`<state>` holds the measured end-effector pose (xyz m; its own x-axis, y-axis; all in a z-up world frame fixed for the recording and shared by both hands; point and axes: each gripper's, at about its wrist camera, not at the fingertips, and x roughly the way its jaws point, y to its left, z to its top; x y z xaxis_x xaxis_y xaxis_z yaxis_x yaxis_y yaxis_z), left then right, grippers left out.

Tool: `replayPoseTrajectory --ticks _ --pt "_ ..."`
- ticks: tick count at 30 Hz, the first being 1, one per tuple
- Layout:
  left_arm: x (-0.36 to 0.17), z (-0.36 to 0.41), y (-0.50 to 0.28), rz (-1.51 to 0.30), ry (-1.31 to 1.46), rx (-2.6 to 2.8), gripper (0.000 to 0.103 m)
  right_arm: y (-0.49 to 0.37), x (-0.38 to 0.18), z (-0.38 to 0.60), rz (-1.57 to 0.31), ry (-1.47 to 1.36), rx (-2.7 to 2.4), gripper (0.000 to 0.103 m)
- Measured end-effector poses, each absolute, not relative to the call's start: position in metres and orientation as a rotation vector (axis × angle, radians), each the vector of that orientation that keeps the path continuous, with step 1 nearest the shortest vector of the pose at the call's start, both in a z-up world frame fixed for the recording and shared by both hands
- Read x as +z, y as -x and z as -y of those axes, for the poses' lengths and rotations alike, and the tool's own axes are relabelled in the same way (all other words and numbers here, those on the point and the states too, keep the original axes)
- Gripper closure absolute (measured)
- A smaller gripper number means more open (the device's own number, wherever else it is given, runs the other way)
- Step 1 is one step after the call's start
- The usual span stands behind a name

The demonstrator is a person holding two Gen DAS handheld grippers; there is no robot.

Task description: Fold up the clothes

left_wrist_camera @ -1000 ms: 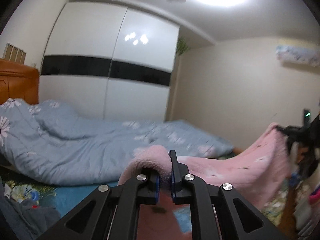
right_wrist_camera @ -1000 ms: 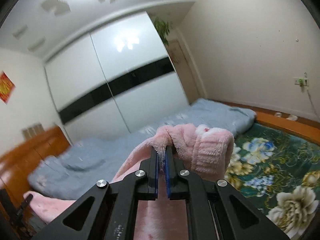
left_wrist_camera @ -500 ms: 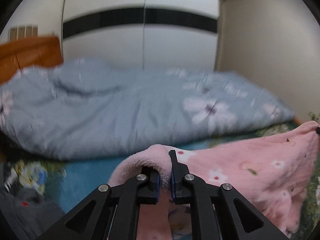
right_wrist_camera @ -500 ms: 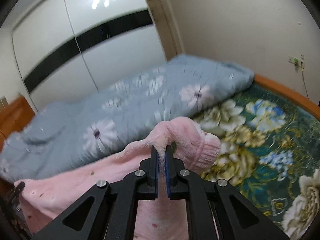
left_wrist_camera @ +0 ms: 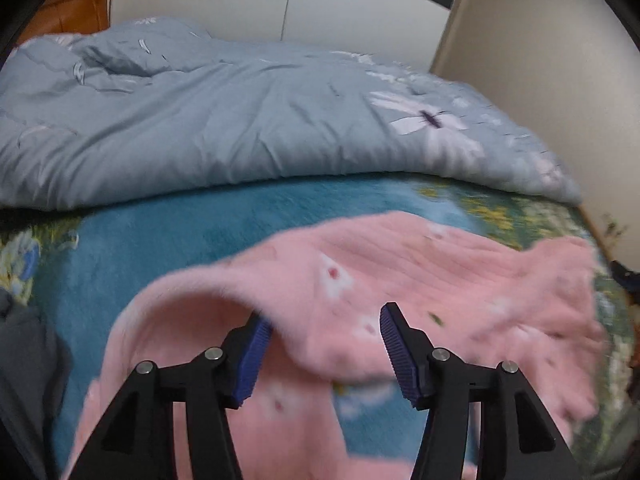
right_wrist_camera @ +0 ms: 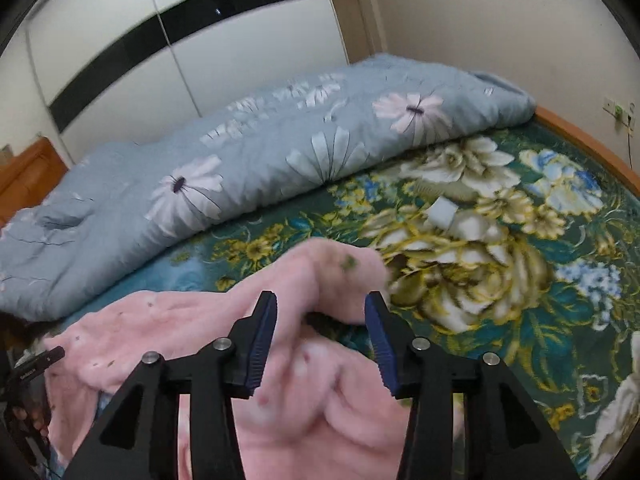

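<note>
Both sets of fingers spread wide, left gripper (left_wrist_camera: 324,344) and right gripper (right_wrist_camera: 320,336) gripping nothing. Pink fleece garment (left_wrist_camera: 420,292) loose on bed (right_wrist_camera: 520,288), below blue quilt (right_wrist_camera: 280,152).

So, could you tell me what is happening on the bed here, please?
A person with a gripper in each hand is folding a fluffy pink garment on the bed's floral blanket. The left gripper and the right gripper are both open, with the garment lying loose between their fingers. A blue duvet lies bunched behind.
</note>
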<state>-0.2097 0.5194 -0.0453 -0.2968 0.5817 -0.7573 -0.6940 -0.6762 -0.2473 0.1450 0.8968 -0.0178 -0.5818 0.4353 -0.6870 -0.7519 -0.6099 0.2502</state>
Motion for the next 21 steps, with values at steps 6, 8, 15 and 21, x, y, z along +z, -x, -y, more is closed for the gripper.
replayPoseTrajectory --ticks 6,8,15,21 --pt "-0.04 -0.407 0.153 0.008 1.052 2.061 0.033 -0.237 -0.048 -0.883 -0.894 0.725 2.144 0.046" --pt "-0.049 -0.371 0.139 0.033 1.075 2.101 0.032 -0.245 -0.062 -0.881 -0.966 0.716 2.126 0.046" --pt "-0.091 -0.286 0.132 0.189 1.262 2.241 0.032 -0.24 -0.1 -0.871 -1.184 0.661 2.091 0.046" --pt "-0.116 -0.265 0.142 0.307 1.394 2.246 0.032 -0.236 -0.129 -0.863 -1.354 0.609 2.056 0.075"
